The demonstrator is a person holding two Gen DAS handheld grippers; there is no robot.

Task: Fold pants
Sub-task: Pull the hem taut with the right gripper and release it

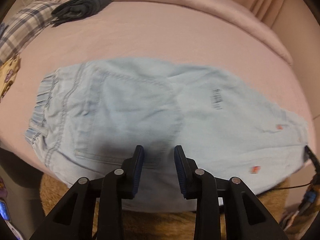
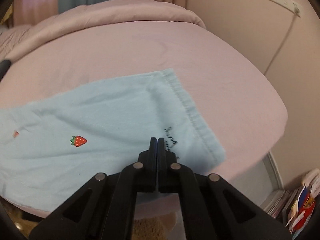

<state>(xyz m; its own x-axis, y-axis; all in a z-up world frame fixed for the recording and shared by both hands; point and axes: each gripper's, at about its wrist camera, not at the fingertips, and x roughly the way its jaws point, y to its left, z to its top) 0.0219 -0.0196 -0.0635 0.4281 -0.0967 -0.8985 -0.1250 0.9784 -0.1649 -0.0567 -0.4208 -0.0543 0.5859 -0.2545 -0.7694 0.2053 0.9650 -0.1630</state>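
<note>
Light blue pants [image 1: 140,116] with small strawberry prints lie flat across the pink bed [image 1: 160,40], elastic waistband at the left, legs running right. My left gripper [image 1: 159,150] is open, hovering over the seat area near the bed's front edge, holding nothing. In the right wrist view the leg end with its stitched hem [image 2: 192,116] lies near the bed's right corner. My right gripper [image 2: 158,140] is shut with its jaws together just above the leg [image 2: 100,120] near the hem; no cloth shows between them.
A folded dark garment [image 1: 84,6] and a plaid pillow [image 1: 22,26] lie at the bed's far left. A rolled pink duvet [image 2: 120,14] runs along the far side. A brown rug [image 1: 156,224] lies below the front edge. Books [image 2: 300,200] stand at the right.
</note>
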